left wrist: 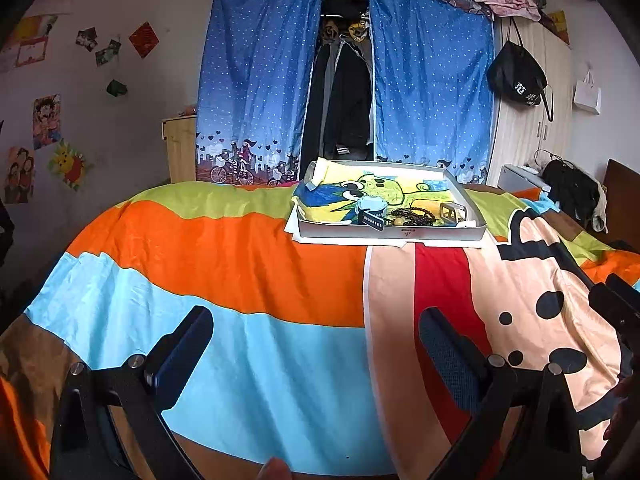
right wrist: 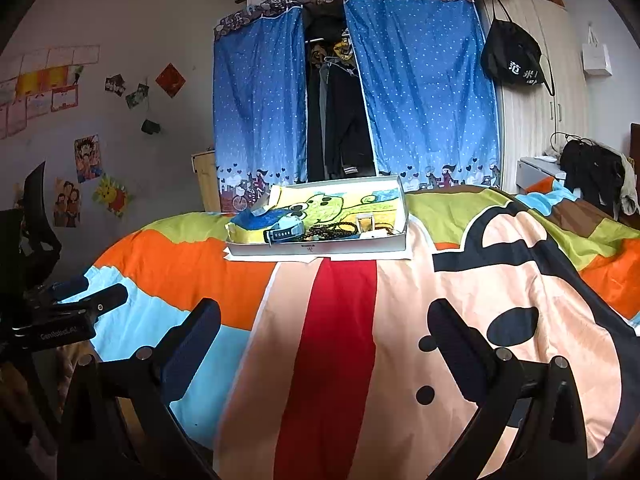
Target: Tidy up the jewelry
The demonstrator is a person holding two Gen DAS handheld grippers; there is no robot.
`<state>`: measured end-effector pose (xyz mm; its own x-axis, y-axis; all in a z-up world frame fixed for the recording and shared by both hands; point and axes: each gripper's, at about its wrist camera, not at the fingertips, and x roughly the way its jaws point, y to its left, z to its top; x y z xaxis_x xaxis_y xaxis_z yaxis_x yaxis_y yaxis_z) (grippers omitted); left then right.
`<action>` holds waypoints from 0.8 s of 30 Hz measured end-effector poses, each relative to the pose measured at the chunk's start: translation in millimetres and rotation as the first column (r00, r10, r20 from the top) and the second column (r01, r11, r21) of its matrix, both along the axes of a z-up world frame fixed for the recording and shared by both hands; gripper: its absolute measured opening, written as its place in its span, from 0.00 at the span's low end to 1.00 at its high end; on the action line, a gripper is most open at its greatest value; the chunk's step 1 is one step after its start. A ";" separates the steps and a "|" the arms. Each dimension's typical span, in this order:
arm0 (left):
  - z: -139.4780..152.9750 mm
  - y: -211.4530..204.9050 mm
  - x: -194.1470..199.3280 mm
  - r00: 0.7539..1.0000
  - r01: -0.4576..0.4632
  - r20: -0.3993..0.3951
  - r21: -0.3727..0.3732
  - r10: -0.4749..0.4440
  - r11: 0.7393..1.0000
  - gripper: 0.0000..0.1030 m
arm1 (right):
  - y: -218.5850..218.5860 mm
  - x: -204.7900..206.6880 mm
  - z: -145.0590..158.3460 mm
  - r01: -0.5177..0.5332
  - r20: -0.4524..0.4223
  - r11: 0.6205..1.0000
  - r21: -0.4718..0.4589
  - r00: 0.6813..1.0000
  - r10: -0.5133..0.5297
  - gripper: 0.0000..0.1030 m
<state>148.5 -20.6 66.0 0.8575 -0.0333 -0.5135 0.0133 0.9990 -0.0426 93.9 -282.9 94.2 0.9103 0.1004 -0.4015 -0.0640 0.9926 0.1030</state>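
Left gripper (left wrist: 316,344), lower centre of its view, jaws wide apart, nothing between them, hovering over the bedspread (left wrist: 248,264); likely staged for a reach. Shallow white tray (right wrist: 320,246) sits upper centre on the bed, well apart from both grippers. Jewelry is bunched along the tray's near edge: blue watch (right wrist: 286,230) at left, dark bead strands (right wrist: 332,230) in the middle, a small square frame-like piece (right wrist: 366,222) to the right, probably dumped there unsorted. Right gripper (right wrist: 324,340), lower centre, jaws also spread and empty.
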 end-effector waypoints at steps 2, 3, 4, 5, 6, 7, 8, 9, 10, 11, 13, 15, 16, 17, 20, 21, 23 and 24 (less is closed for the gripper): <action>0.3 0.5 0.1 1.000 -0.002 0.002 -0.001 0.002 1.000 1.00 | 2.0 0.2 -0.9 -0.004 -0.001 1.000 -0.002 1.000 0.004 0.99; 0.0 0.7 0.0 1.000 -0.001 0.001 -0.001 0.001 1.000 1.00 | 1.8 0.5 -1.3 -0.005 -0.001 1.000 -0.002 1.000 0.005 0.99; 0.5 0.5 0.1 1.000 0.000 0.001 0.000 0.000 1.000 1.00 | 2.1 0.8 -2.0 -0.007 -0.002 1.000 -0.003 1.000 0.007 0.99; 0.4 0.4 -0.2 1.000 0.000 0.001 0.002 0.000 1.000 1.00 | 2.9 0.4 -2.9 -0.009 -0.002 1.000 -0.005 1.000 0.009 0.99; 0.3 0.1 -0.8 1.000 0.000 0.002 0.004 0.000 1.000 1.00 | 3.1 0.2 -2.9 -0.009 -0.001 1.000 -0.006 1.000 0.009 0.99; 0.3 0.1 -1.5 1.000 0.001 0.002 0.007 -0.001 1.000 1.00 | 3.7 -0.4 -4.0 -0.010 -0.001 1.000 -0.006 1.000 0.010 0.99; 0.2 -0.1 -2.5 1.000 0.001 0.003 0.008 -0.001 1.000 1.00 | 4.0 -0.8 -5.0 -0.011 -0.002 1.000 -0.006 1.000 0.011 0.99; 0.2 -0.3 -3.7 1.000 0.002 0.006 0.010 -0.002 1.000 1.00 | 4.4 -1.7 -6.5 -0.010 -0.003 1.000 -0.008 1.000 0.010 0.99; 0.1 -0.4 -4.9 1.000 0.003 0.008 0.012 -0.003 1.000 1.00 | 4.9 -2.8 -8.0 -0.009 -0.005 1.000 -0.008 1.000 0.009 0.99; -0.4 -0.3 -6.2 1.000 0.004 0.010 0.013 -0.004 1.000 1.00 | 5.2 -3.9 -8.6 -0.011 -0.004 1.000 -0.006 1.000 0.011 0.99; -0.2 -0.4 -8.6 1.000 0.004 0.014 0.016 -0.004 1.000 1.00 | 5.8 -5.3 -8.9 -0.008 -0.001 1.000 -0.011 1.000 0.008 0.99; -0.4 -0.6 -10.5 1.000 0.006 0.016 0.017 -0.006 1.000 1.00 | 6.5 -7.4 -8.4 -0.009 0.006 1.000 -0.021 1.000 0.009 0.99; -0.2 -0.9 -11.2 1.000 0.005 0.018 0.018 -0.005 1.000 1.00 | 6.5 -7.4 -7.4 -0.009 0.009 1.000 -0.021 1.000 0.009 0.99; -0.5 -0.7 -11.7 1.000 0.005 0.019 0.018 -0.005 1.000 1.00 | 6.1 -7.8 -6.4 -0.011 0.013 1.000 -0.020 1.000 0.012 0.99; 0.0 -0.5 -12.4 1.000 0.004 0.020 0.017 -0.004 1.000 1.00 | 6.3 -9.6 -3.3 -0.014 0.027 1.000 -0.019 1.000 0.015 0.99; 0.7 -0.4 -12.5 1.000 0.004 0.021 0.017 -0.004 1.000 1.00 | 6.4 -10.0 -2.7 -0.015 0.031 1.000 -0.020 0.999 0.016 0.99; 2.1 -0.7 -12.6 1.000 0.005 0.023 0.015 -0.005 1.000 1.00 | 6.4 -10.3 -0.6 -0.016 0.036 1.000 -0.021 0.999 0.016 0.99; 3.1 -0.4 -13.0 1.000 0.005 0.025 0.015 -0.005 1.000 1.00 | 6.4 -10.7 0.0 -0.016 0.039 1.000 -0.021 0.999 0.017 0.99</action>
<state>135.5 -21.0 69.1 0.8699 -0.0305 -0.4923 0.0195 0.9994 -0.0275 83.2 -276.6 94.3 0.9236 0.1077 -0.3678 -0.0842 0.9933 0.0794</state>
